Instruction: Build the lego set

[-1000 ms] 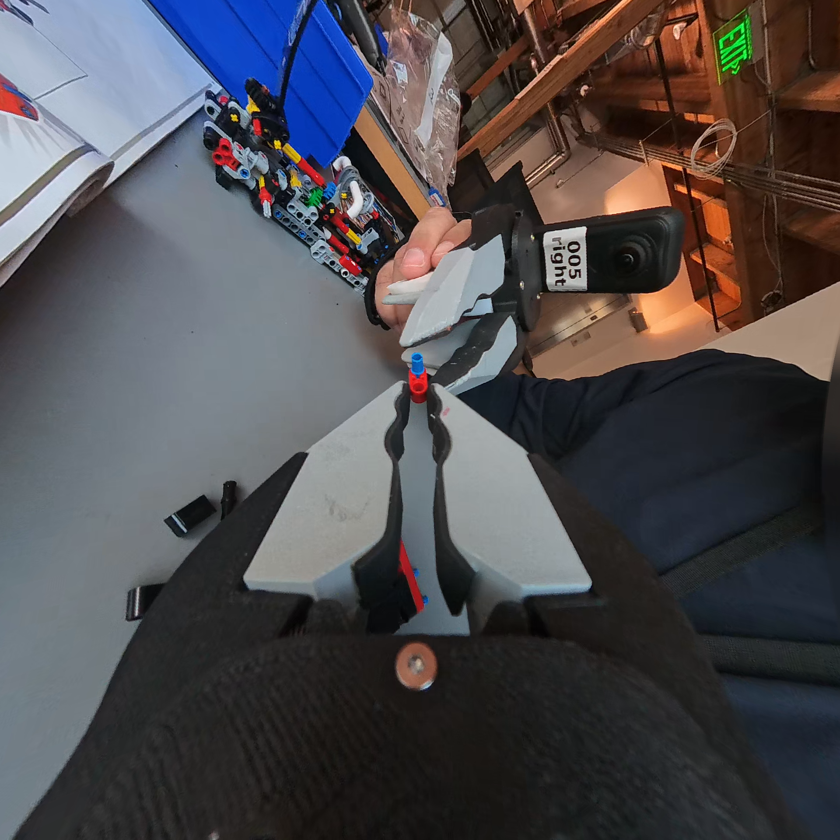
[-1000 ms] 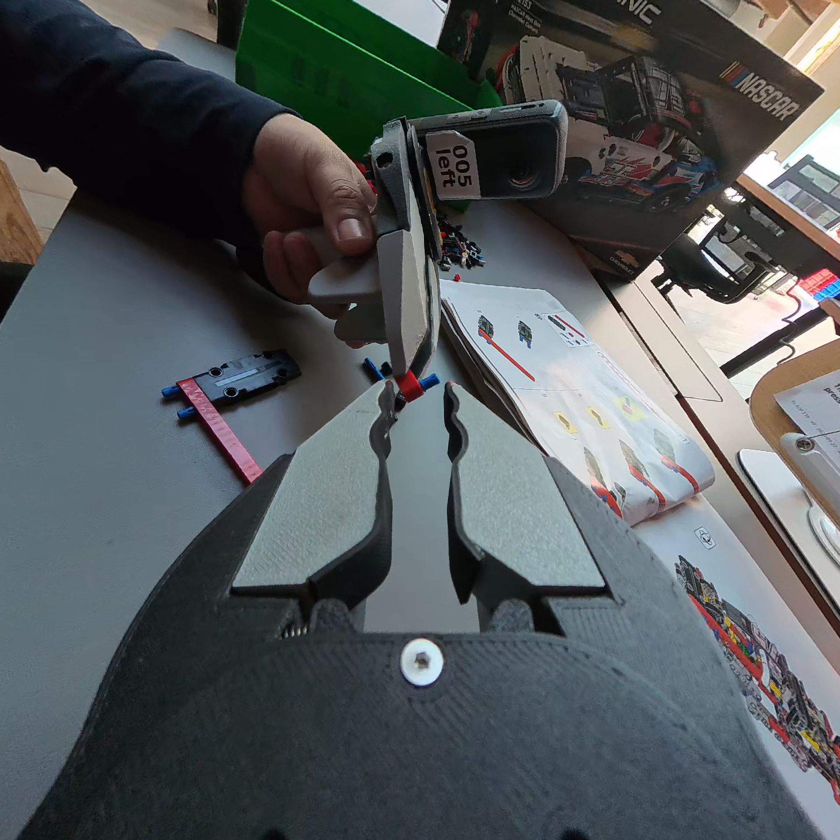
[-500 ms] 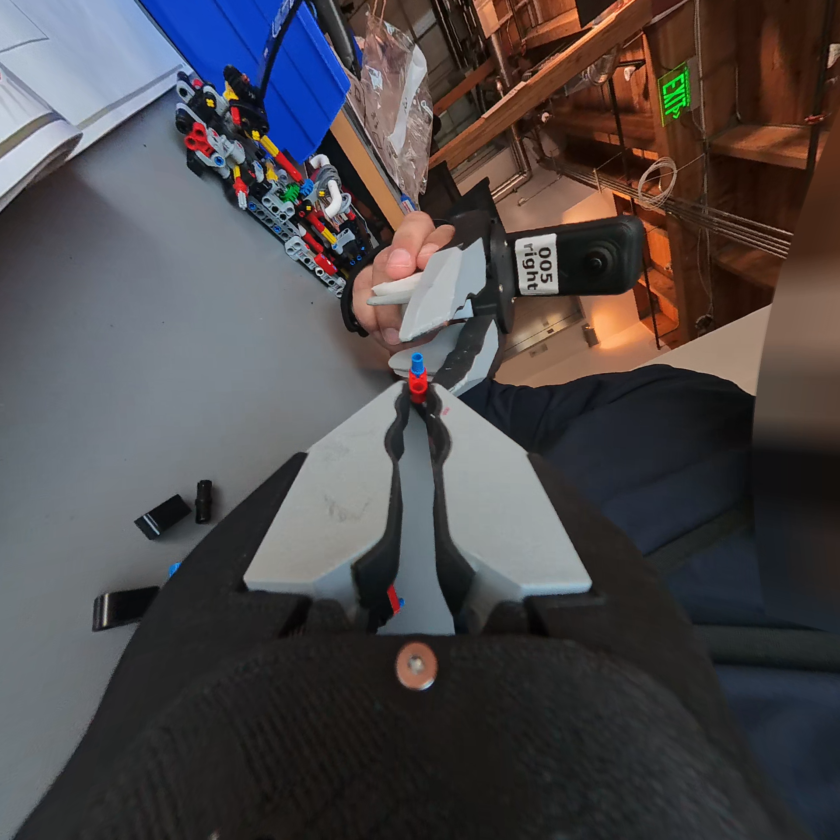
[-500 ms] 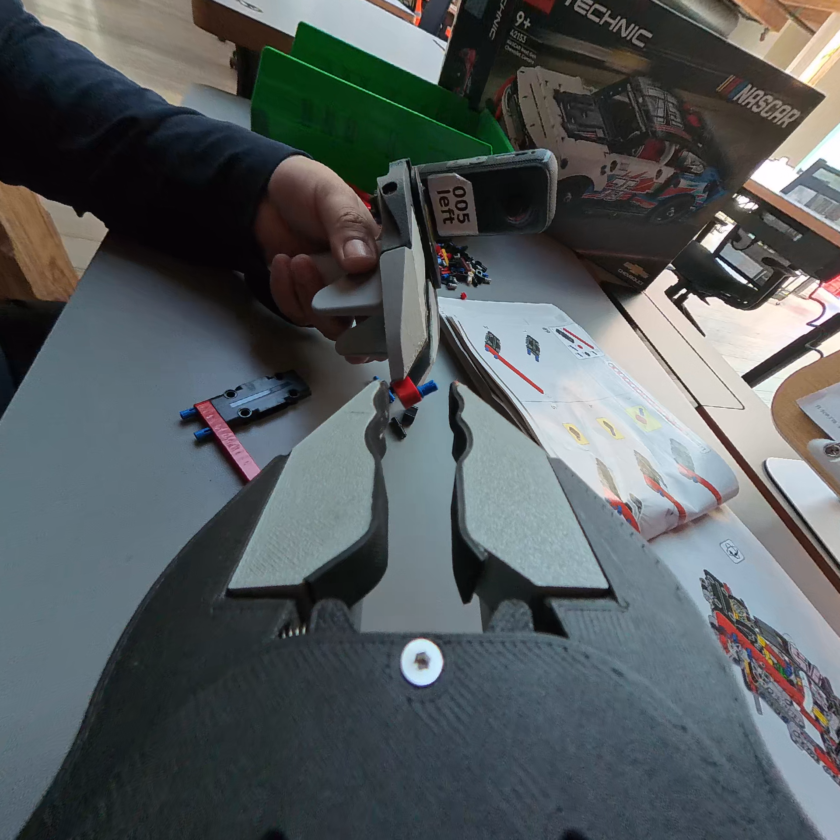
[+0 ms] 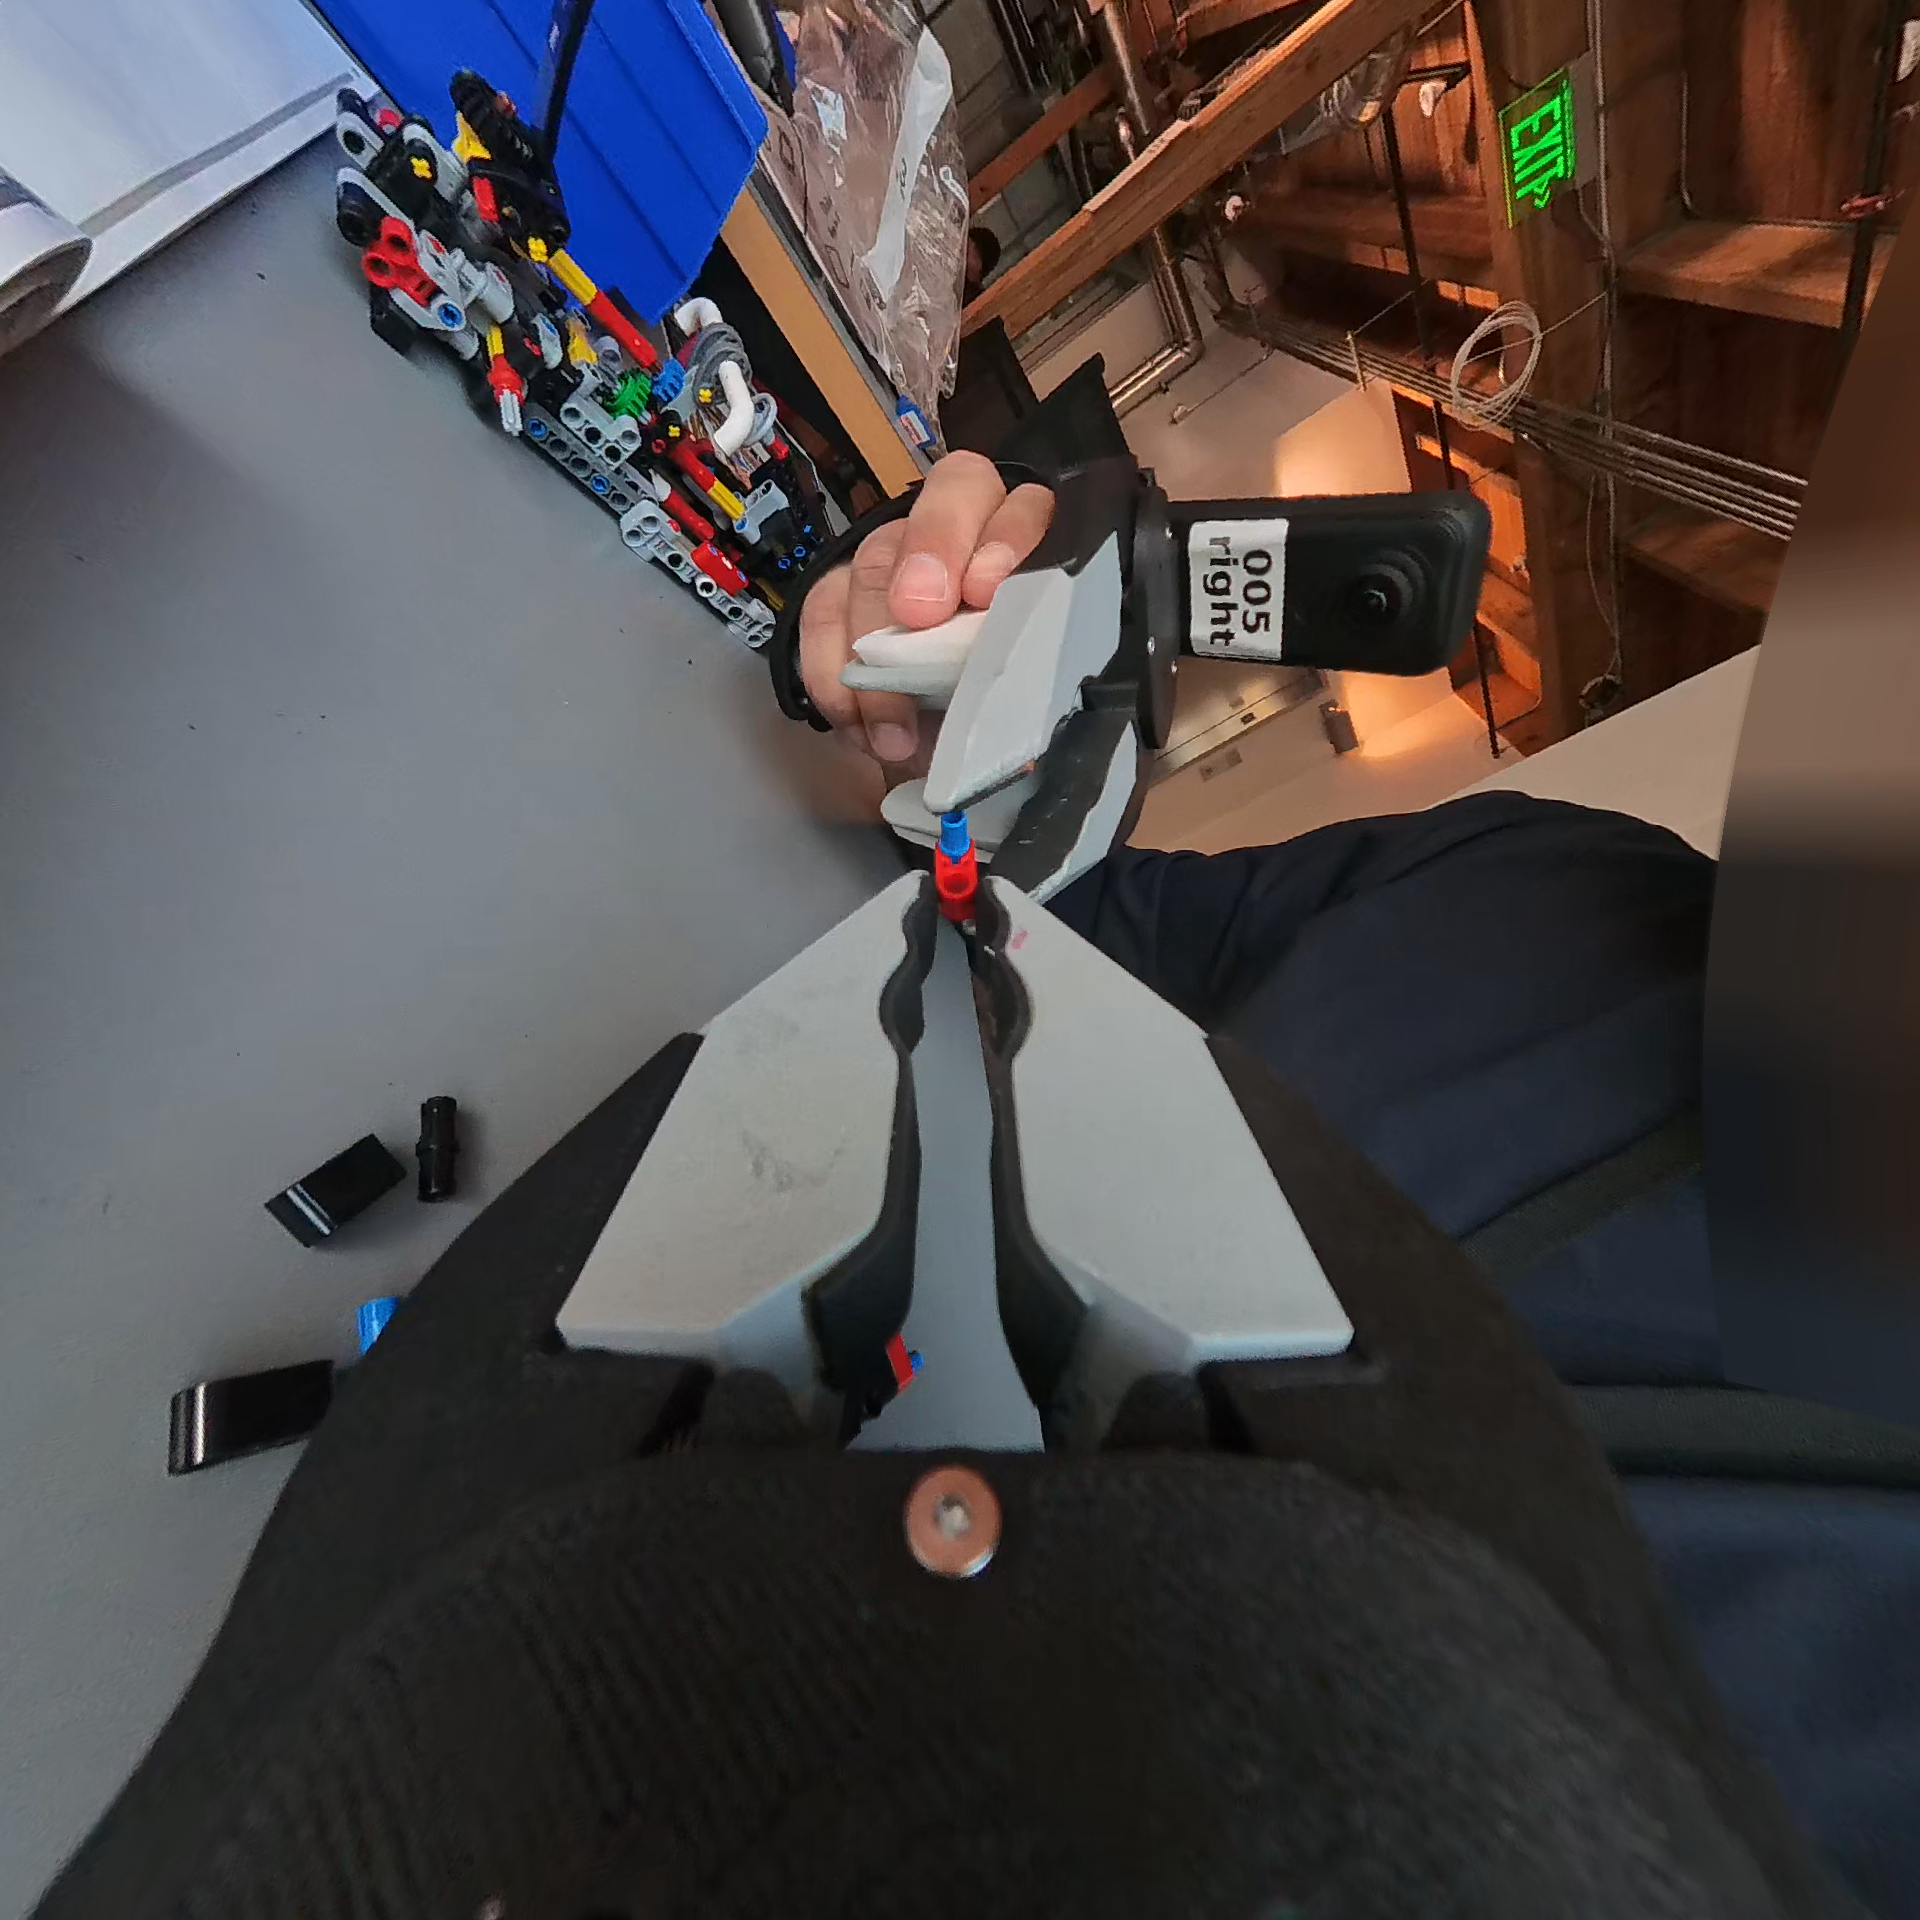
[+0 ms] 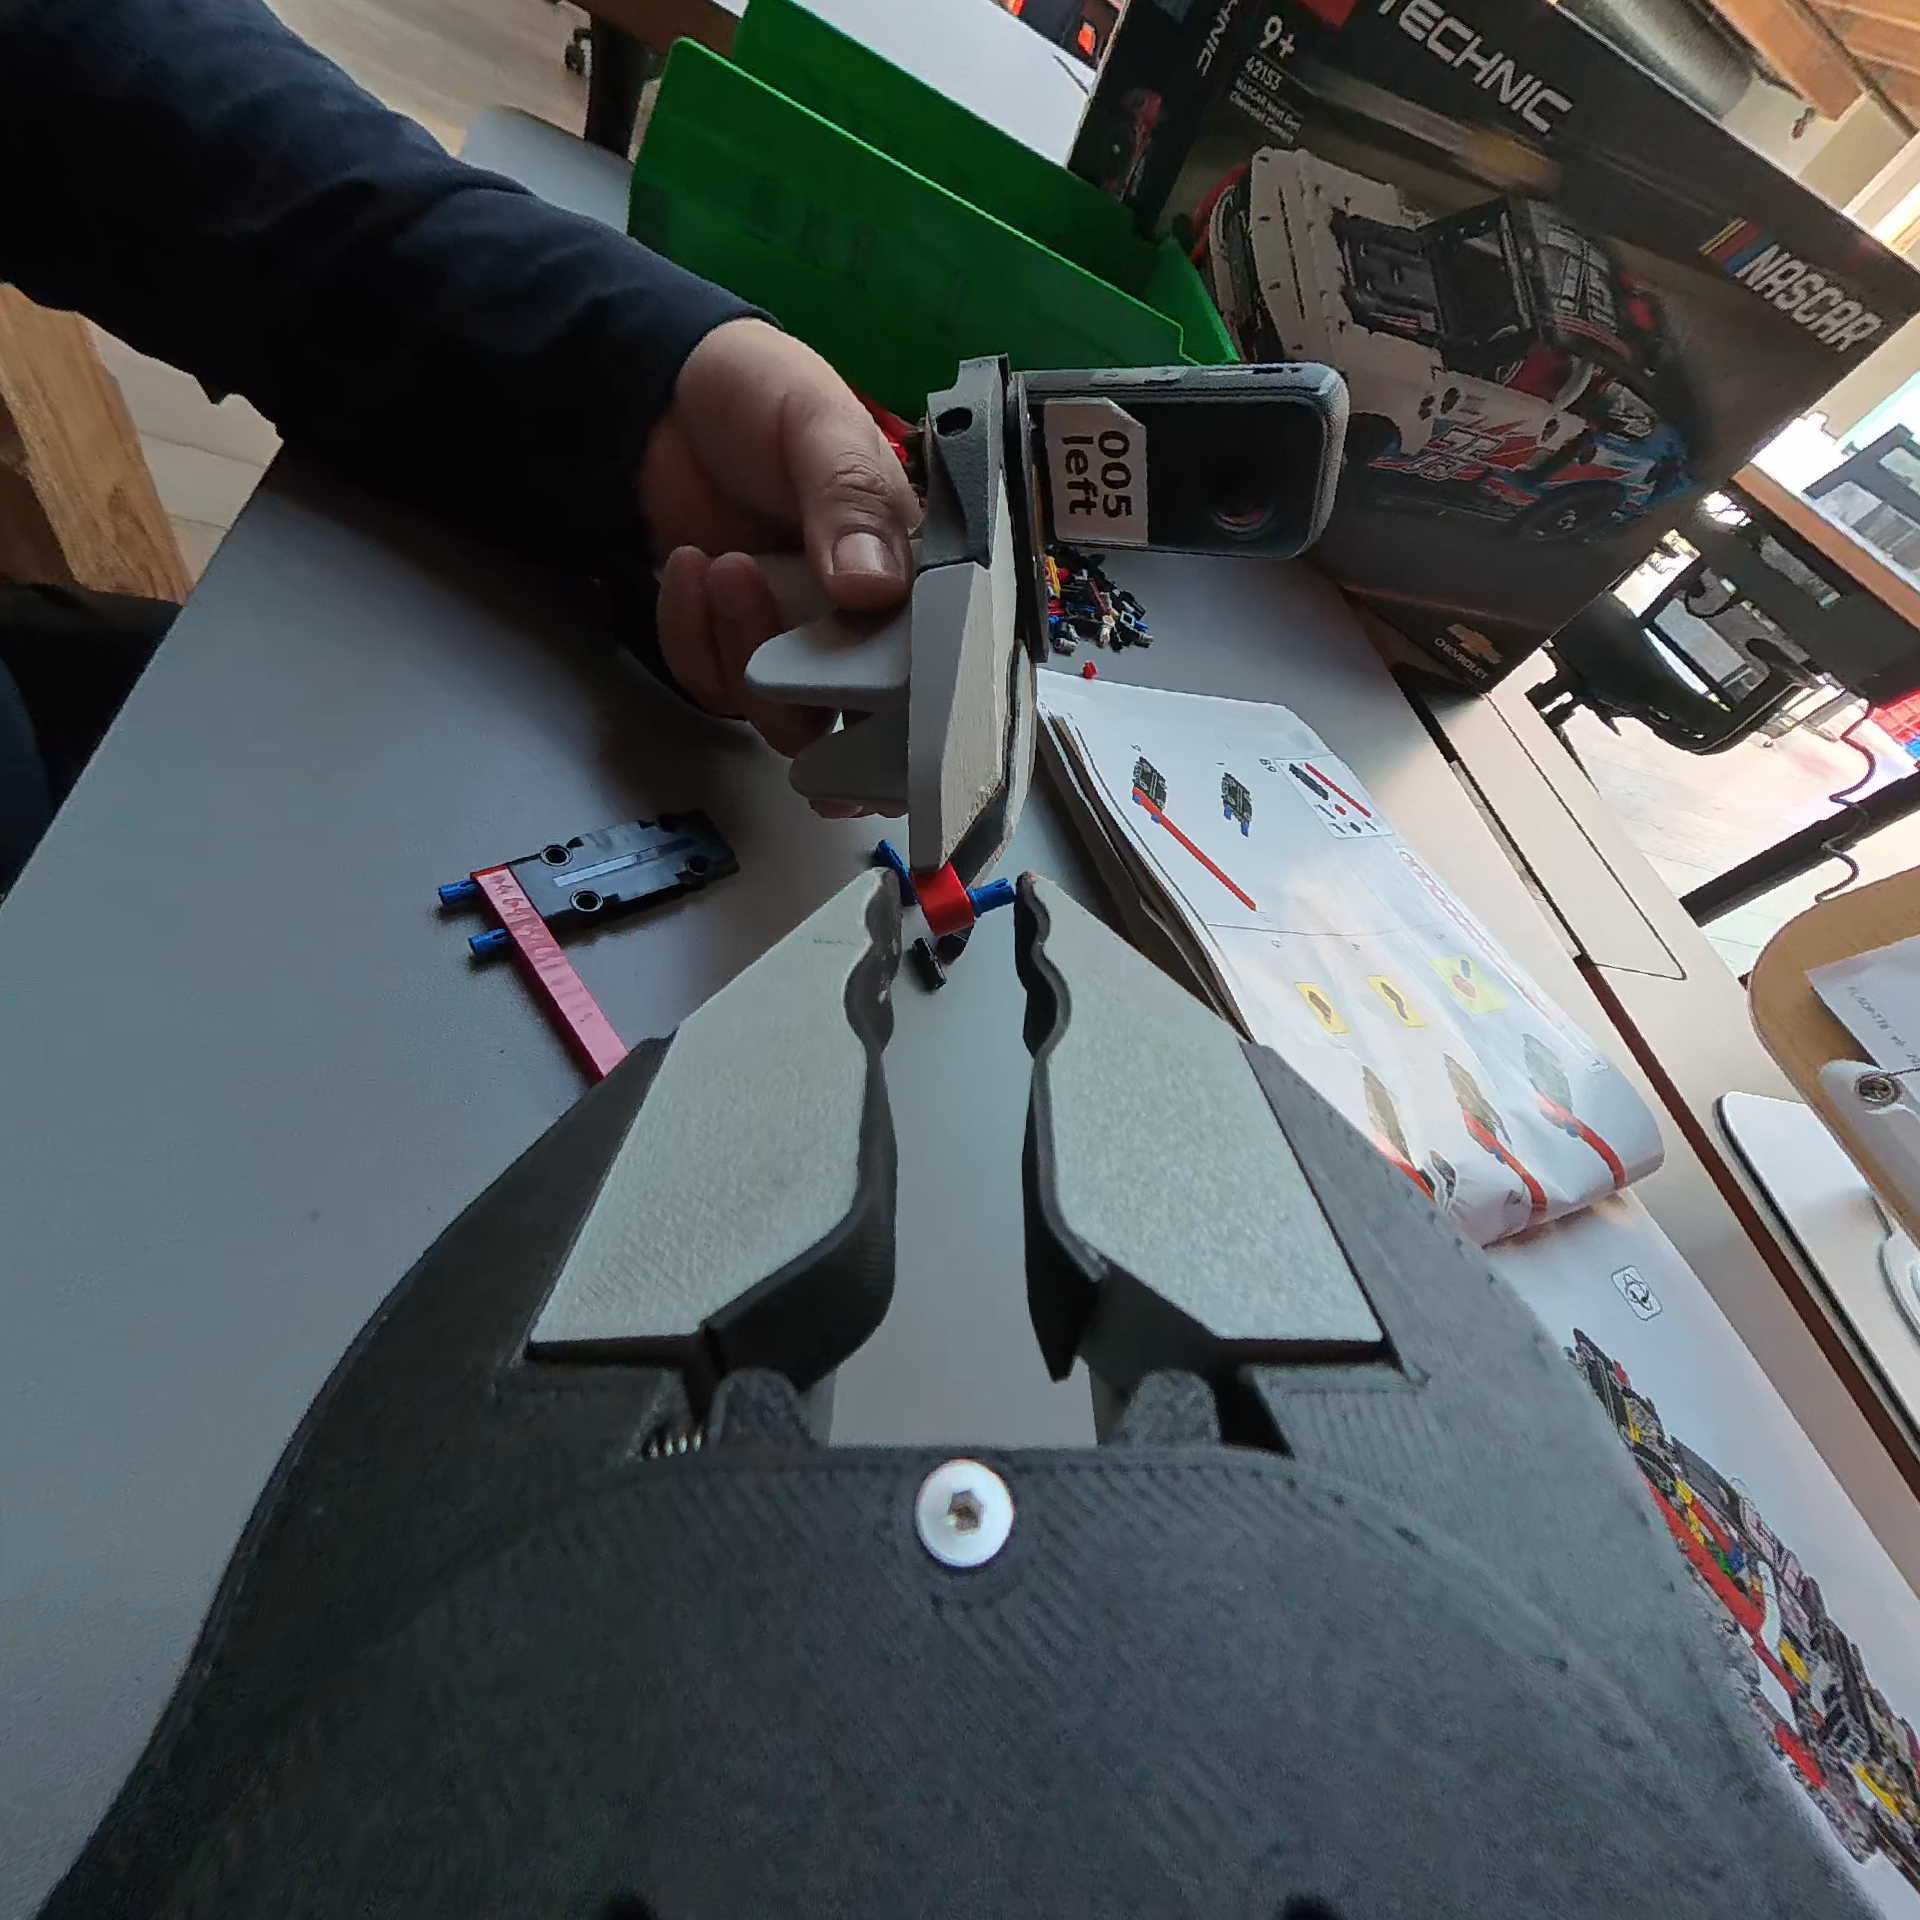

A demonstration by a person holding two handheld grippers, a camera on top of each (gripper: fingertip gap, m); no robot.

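My left gripper (image 5: 954, 902) is shut on a small red connector (image 5: 954, 881) with a blue pin (image 5: 952, 833) sticking out of it, held above the grey table (image 5: 312, 779). In the right wrist view the connector (image 6: 943, 900) and pin (image 6: 989, 894) lie crosswise between my right gripper's (image 6: 956, 899) fingertips. One right fingertip (image 5: 951, 802) touches the pin's end, and the other pad sits against the connector's far side. The left gripper (image 6: 940, 868) comes down from above, held by a hand.
A black plate (image 6: 634, 868) with a red beam (image 6: 540, 956) and blue pins lies to the left. An open instruction booklet (image 6: 1351, 987), a product box (image 6: 1507, 260) and green bins (image 6: 883, 239) are beyond. Small black parts (image 5: 332, 1184), a parts pile (image 5: 582, 343) and a blue bin (image 5: 623, 125) are also there. About 10 cm separates my right fingertips from the black plate (image 6: 634, 868).
My right fingers widened a little around the pin and connector, then came together on them once more. My left gripper kept its hold; both shifted only slightly.
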